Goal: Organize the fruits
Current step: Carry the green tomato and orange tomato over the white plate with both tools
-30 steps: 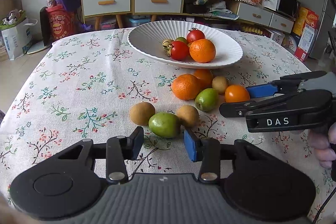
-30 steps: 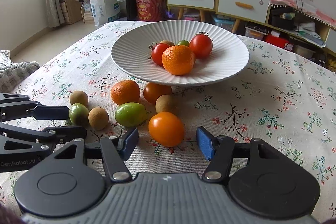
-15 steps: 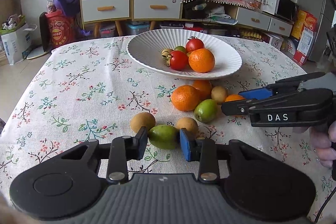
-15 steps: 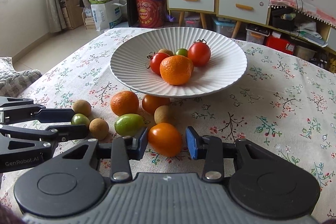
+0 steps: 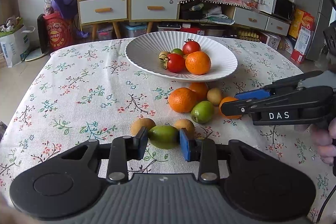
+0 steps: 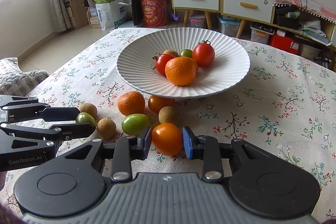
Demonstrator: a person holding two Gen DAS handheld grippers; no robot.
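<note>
Plate (image 6: 231,77) holds five fruits; left gripper (image 5: 163,141) clamps green fruit (image 5: 163,136), right gripper (image 6: 167,141) clamps orange tomato (image 6: 167,138); six others wait

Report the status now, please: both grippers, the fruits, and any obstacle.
Left gripper shut on green fruit. Right gripper shut on orange tomato. Both fruits on tablecloth, short of plate. Path clear.

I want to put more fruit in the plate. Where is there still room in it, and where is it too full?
The white plate is bare along its left side and along its right side past the red tomato. The middle is crowded: two tomatoes, the orange and small fruits bunch together. On the tablecloth, the plate's front left is packed with loose fruit; its right is bare.
</note>
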